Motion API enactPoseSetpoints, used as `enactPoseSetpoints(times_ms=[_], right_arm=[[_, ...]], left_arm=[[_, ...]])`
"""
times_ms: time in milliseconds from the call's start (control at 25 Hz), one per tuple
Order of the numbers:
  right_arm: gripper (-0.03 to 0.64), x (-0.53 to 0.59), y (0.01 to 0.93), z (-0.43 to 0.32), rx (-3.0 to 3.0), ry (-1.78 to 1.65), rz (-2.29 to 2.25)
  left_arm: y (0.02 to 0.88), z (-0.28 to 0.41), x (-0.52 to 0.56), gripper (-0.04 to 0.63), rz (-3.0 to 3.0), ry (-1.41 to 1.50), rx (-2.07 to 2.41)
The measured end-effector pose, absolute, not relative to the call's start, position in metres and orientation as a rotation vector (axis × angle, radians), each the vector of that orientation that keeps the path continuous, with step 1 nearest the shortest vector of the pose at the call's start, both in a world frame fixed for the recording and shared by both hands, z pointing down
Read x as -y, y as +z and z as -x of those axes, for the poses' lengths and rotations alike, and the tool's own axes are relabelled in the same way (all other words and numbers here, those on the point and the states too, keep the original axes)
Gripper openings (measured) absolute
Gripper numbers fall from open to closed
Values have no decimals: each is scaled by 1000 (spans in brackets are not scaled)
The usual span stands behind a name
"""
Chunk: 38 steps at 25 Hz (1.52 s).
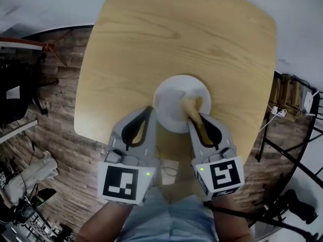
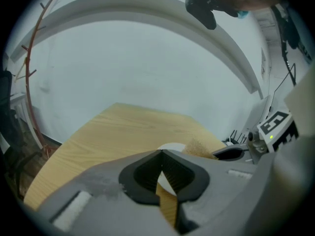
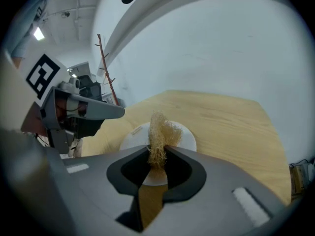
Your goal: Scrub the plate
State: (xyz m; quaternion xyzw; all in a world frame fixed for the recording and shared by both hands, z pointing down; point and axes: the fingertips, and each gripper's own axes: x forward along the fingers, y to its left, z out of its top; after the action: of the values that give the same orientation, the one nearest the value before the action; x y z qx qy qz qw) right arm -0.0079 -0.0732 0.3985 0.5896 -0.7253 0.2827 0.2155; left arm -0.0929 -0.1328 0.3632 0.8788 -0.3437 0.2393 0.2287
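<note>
Right gripper view is showing the right gripper pinching a tan fibre scrubber, its tuft sticking up over the white plate. The left gripper is pressing its jaws together with nothing between them, its tips just beside the plate's left rim. The plate is sitting on the wooden table, near the edge closest to the person.

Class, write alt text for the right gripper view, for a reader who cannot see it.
The right gripper pinches a tuft of tan fibrous scrubber between its jaws, over a white plate on a light wooden table. The left gripper shows at the view's left, against a pale wall.
</note>
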Motion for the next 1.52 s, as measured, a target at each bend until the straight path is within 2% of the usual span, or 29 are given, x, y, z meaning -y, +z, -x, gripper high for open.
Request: enactPoseSetpoints(times_ms=[280, 440, 640, 1040, 1320, 1520], right_arm=[[72, 79, 410, 10, 1992, 839, -1656], [72, 79, 411, 10, 1996, 845, -1644], [72, 79, 410, 12, 2015, 836, -1626], [72, 78, 411, 11, 2027, 876, -1595], [72, 80, 409, 3, 2014, 940, -1626], [72, 93, 404, -19, 1888, 853, -1639]], left_arm=[[394, 89, 139, 28, -2336, 695, 818], [406, 86, 146, 83, -2309, 718, 773], [416, 79, 148, 107, -2272, 773, 717], [422, 71, 151, 107, -2221, 831, 677], [410, 70, 153, 72, -2231, 795, 674], [397, 63, 155, 66, -2295, 821, 667]])
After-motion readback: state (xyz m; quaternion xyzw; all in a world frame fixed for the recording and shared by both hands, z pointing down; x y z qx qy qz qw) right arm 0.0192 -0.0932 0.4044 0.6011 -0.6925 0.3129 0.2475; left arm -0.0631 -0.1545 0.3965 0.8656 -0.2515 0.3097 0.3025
